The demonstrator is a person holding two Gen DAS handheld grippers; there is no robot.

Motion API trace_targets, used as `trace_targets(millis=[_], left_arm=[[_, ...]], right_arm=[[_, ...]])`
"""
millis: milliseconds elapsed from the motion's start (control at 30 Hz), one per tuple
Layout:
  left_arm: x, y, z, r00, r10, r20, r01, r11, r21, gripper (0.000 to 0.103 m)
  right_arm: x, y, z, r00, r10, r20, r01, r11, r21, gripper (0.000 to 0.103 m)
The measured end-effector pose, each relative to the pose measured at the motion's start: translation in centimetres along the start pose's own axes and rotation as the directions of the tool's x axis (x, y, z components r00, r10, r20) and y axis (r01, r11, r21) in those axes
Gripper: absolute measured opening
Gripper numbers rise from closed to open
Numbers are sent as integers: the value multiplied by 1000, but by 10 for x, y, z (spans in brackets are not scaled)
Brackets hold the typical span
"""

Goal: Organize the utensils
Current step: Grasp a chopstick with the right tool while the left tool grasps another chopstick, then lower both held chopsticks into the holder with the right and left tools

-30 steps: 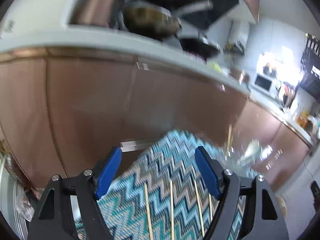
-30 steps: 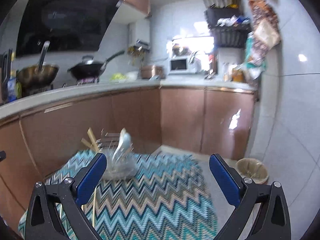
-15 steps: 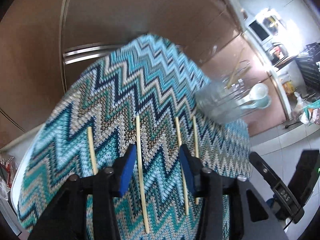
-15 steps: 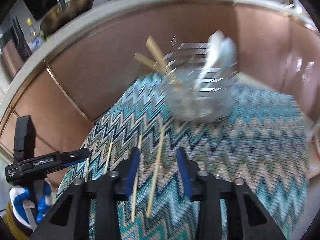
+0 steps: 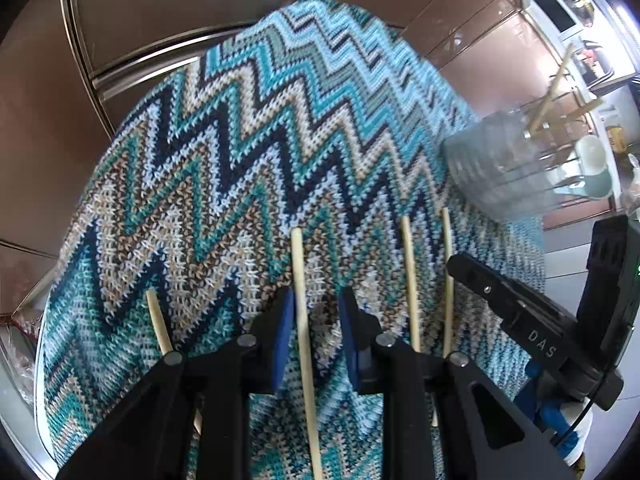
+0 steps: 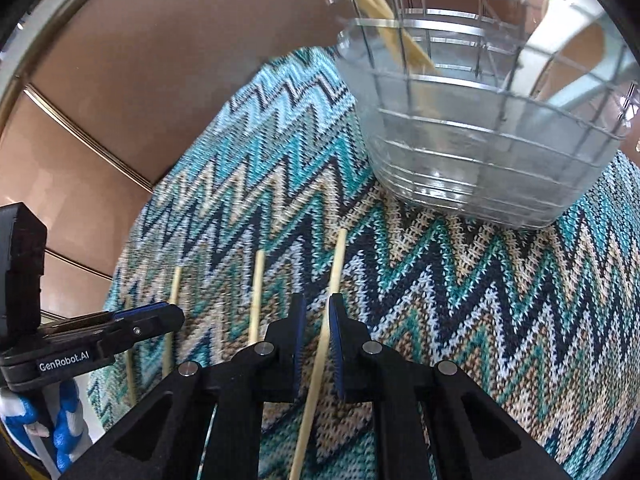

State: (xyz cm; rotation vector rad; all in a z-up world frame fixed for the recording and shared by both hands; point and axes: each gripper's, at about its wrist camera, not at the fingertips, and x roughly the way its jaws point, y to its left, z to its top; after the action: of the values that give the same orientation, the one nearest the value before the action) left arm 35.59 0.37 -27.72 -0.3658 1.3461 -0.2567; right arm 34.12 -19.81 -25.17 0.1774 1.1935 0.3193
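Observation:
Several wooden chopsticks lie side by side on a zigzag knitted mat [image 5: 240, 152]. My left gripper [image 5: 316, 320] is low over the mat, its blue pads astride one chopstick [image 5: 298, 276] with a gap still showing on the right side. My right gripper [image 6: 318, 328] is nearly closed around the rightmost chopstick [image 6: 334, 276], pads close on both sides. A clear plastic utensil holder [image 6: 480, 152] stands on the mat behind, with chopsticks and a pale spoon in it. It also shows in the left wrist view [image 5: 516, 168].
Brown cabinet doors [image 5: 200, 4] stand close behind the mat. Other chopsticks [image 5: 408, 280] lie between the two grippers. The left gripper's body [image 6: 80, 344] shows at the left of the right wrist view, and the right gripper's body [image 5: 532, 320] at the right of the left wrist view.
Both grippers have come down from facing the kitchen to just above the mat and have narrowed from wide open, each around its own chopstick.

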Motion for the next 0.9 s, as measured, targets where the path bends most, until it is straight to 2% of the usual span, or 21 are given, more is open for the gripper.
trace_targets(millis=[167,267,333,467,600,700,833,900], left_arm=[[3,-2,5,999,35,-9,-34,999,14,12],[5,-4,7,998,59,-8,-59,998,15,5],[5,-3,6,998,55,-1,-55,998,5,5],[-7,-3,-1,998,53,42,-54,998,11,5],[-29,-10,-13,992,29,125,-34,999,38,5],[-53,-20,-27,977,-11,211,-5,997,72,5],[-89,-33,-52,940,-49,337,3,991,135,5],[-101,-38,-58,926,-59,374,1,988,153,5]], right_arm=[[14,-3,5,999,-14,-38,14,1000,1,9],[14,-2,6,999,-16,-38,16,1000,1,8],[13,-3,6,1000,-6,-30,6,1000,9,7],[-6,-3,-2,1000,11,11,-11,1000,16,6],[-39,4,-16,997,27,79,-26,1000,-11,6],[-63,13,-30,991,26,134,-22,999,-34,6],[-93,23,-52,979,1,205,8,999,-46,6],[-114,26,-66,967,-4,253,16,999,-45,6]])
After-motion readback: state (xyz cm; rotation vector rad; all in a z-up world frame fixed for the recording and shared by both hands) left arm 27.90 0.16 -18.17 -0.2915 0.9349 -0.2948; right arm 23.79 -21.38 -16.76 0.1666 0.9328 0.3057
